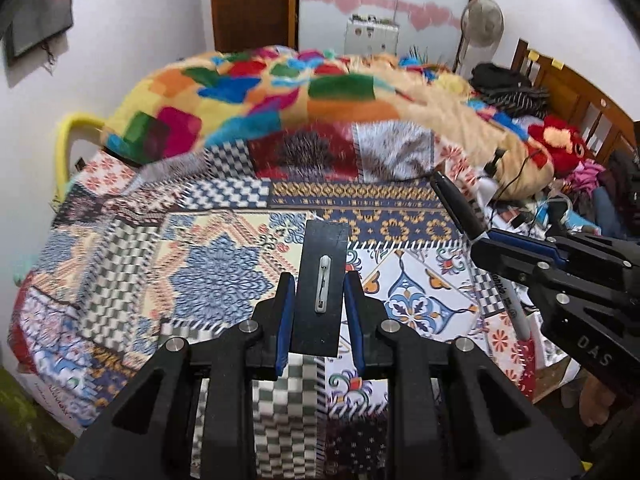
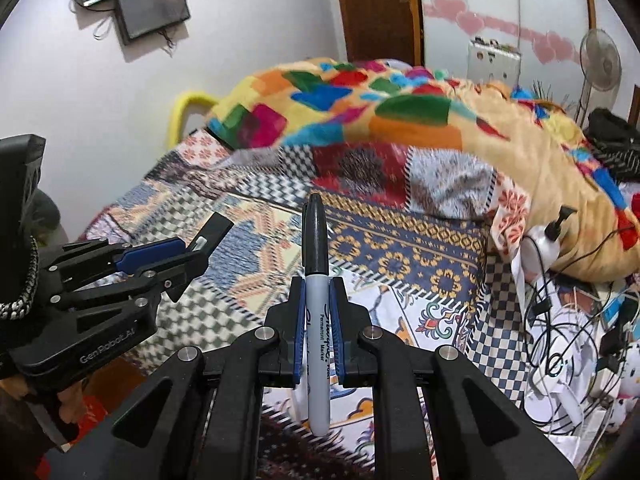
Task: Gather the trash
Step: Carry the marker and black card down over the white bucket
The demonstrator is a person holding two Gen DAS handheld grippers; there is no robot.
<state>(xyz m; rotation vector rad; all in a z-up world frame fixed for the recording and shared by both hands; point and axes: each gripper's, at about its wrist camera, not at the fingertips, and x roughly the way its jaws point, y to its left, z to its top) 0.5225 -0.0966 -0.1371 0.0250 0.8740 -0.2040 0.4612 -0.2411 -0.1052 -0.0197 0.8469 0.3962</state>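
Black card (image 1: pixel 320 288) with a white clip is pinched upright in the left hand-held gripper (image 1: pixel 320 300), the marker (image 2: pixel 317 300) likewise in the right hand-held gripper (image 2: pixel 317 312) at its 3 o'clock, both lifted above the bed (image 1: pixel 168 264), presumably for carrying to a bin.

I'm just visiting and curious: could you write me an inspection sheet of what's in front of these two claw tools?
Surface: bed under patchwork sheet.
Job's things: black card with a pin; marker.
Clutter: blanket, clothes, pump bottle, papers.
Grippers: left gripper grips the card; right gripper grips the marker.
Cables: black cables at bedside.
Surroundings: fan, door, headboard.
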